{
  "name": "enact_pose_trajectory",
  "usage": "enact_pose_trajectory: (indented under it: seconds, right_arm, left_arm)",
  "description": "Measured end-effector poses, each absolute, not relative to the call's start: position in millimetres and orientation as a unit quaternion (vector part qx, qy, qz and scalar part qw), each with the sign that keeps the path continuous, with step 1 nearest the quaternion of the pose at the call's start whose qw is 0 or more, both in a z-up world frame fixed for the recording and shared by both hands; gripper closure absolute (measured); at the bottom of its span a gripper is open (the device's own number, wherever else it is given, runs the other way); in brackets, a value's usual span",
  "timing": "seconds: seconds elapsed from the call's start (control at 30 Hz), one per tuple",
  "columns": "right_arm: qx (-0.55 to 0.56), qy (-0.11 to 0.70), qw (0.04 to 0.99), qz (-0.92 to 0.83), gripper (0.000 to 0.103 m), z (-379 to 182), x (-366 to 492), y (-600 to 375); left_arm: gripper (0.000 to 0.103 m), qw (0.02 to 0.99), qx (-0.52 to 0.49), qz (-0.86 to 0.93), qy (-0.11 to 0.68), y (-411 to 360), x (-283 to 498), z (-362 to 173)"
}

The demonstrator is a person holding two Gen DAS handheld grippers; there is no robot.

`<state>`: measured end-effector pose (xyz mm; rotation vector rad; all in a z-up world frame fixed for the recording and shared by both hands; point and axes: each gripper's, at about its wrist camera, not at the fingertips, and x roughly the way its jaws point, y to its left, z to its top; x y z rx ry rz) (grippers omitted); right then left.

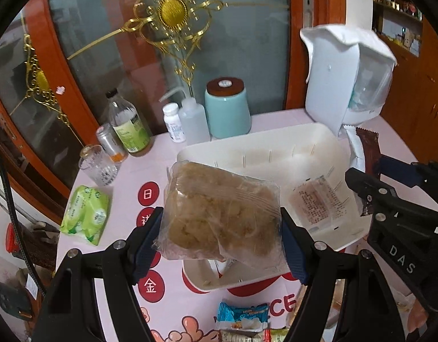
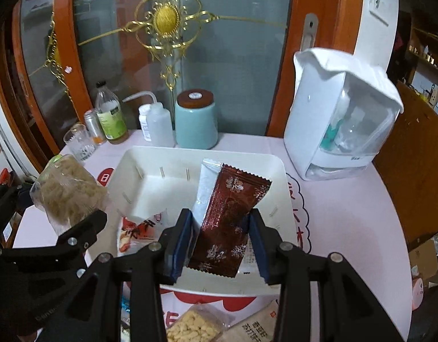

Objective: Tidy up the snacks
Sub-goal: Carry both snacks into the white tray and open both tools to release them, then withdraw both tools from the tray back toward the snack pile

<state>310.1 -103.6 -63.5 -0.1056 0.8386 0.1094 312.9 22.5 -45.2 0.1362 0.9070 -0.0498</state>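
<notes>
My left gripper (image 1: 221, 236) is shut on a clear bag of beige puffed snack (image 1: 219, 213) and holds it above the near left edge of the white tray (image 1: 276, 136). The bag also shows in the right wrist view (image 2: 68, 193). My right gripper (image 2: 221, 245) is shut on a dark red snack packet with snowflakes (image 2: 230, 222), held over the tray (image 2: 139, 154). A pink-and-white packet (image 1: 316, 202) lies in the tray; it also shows in the right wrist view (image 2: 139, 230). The right gripper's body (image 1: 401, 222) reaches in from the right.
At the back stand a teal jar (image 1: 227, 111), squeeze bottle (image 1: 192, 122), pill bottle (image 1: 173, 122), green-label bottle (image 1: 127, 125), can (image 1: 110, 142), glass (image 1: 97, 165) and a white dispenser (image 1: 347, 77). A green pack (image 1: 86, 213) lies left. More snacks (image 2: 193, 327) lie near the front.
</notes>
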Motion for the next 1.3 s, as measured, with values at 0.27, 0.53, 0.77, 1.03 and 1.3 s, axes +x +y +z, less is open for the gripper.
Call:
enact_pose_trajectory:
  seconds: [0.27, 0.53, 0.77, 1.03, 1.3]
  right_arm:
    - [-0.019, 0.449, 0.892, 0.058, 0.054, -91.5, 339.2, -114.0]
    - [0.028, 0.458, 0.888, 0.040, 0.018, -102.1, 344.6, -137.9]
    - [0.021, 0.465, 0.884, 0.049, 0.018, -102.9, 332.7, -138.6]
    - [0.005, 0.460, 0.886, 0.059, 0.018, -87.5, 309.1, -134.9]
    - [-0.015, 0.453, 0.888, 0.073, 0.018, -68.8, 263.8, -131.5]
  left_arm:
    - [0.021, 0.873, 0.050, -0.038, 0.484, 21.0, 345.4, -80.7]
    - [0.000, 0.869, 0.011, -0.039, 0.494, 34.3, 353.3, -94.8]
    - [0.000, 0.870, 0.026, -0.049, 0.491, 27.2, 344.9, -82.4]
    - [0.000, 0.879, 0.027, -0.057, 0.473, 21.6, 319.7, -53.5]
    - [0.000, 0.891, 0.035, -0.058, 0.449, 23.7, 269.9, -16.7]
